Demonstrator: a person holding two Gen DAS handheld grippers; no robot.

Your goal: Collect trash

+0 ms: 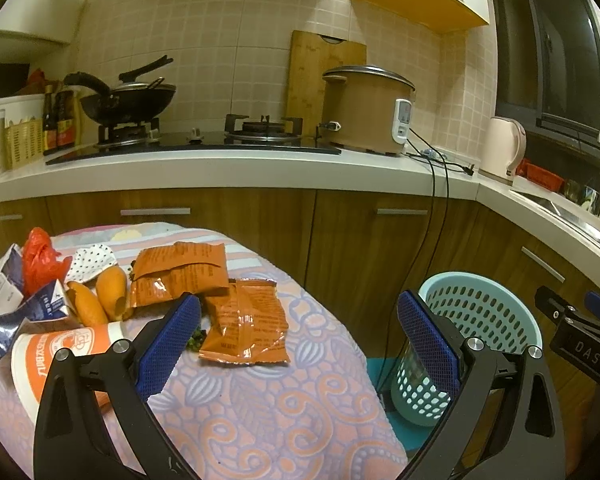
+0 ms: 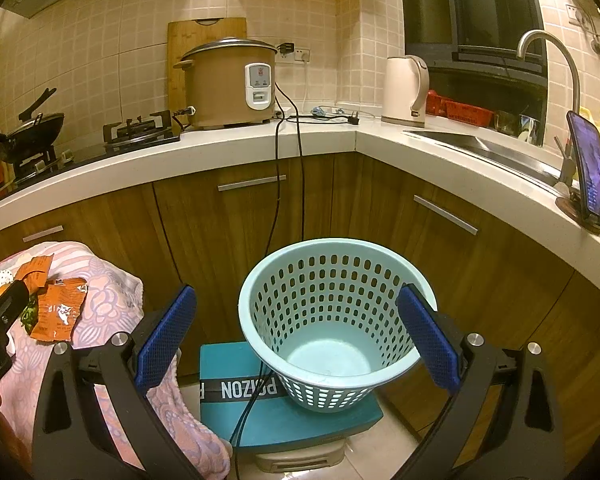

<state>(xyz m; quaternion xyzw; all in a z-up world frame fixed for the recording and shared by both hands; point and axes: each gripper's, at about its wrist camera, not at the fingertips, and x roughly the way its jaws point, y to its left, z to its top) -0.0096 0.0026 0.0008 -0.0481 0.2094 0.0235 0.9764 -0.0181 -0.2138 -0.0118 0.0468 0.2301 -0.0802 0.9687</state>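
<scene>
Trash lies on a patterned cloth-covered table [image 1: 268,408]: two orange snack wrappers [image 1: 246,322] [image 1: 180,270], a paper cup [image 1: 56,356] on its side, orange peels [image 1: 100,296], crushed cartons [image 1: 4,292] and a red bag [image 1: 40,258]. My left gripper [image 1: 300,340] hangs open just above the table's right part, nothing between its fingers. A light blue perforated basket [image 2: 332,320] stands empty on a teal box [image 2: 284,412]. My right gripper [image 2: 296,332] is open over the basket, holding nothing. The basket [image 1: 472,340] also shows in the left wrist view, the wrappers [image 2: 58,312] in the right.
A white counter [image 2: 260,140] runs along the back and right with a rice cooker [image 2: 232,84], a kettle [image 2: 406,92], a stove with a wok [image 1: 128,100], a sink [image 2: 488,148] and a phone on a stand [image 2: 590,172]. Black cables [image 2: 278,184] hang down the wooden cabinets behind the basket.
</scene>
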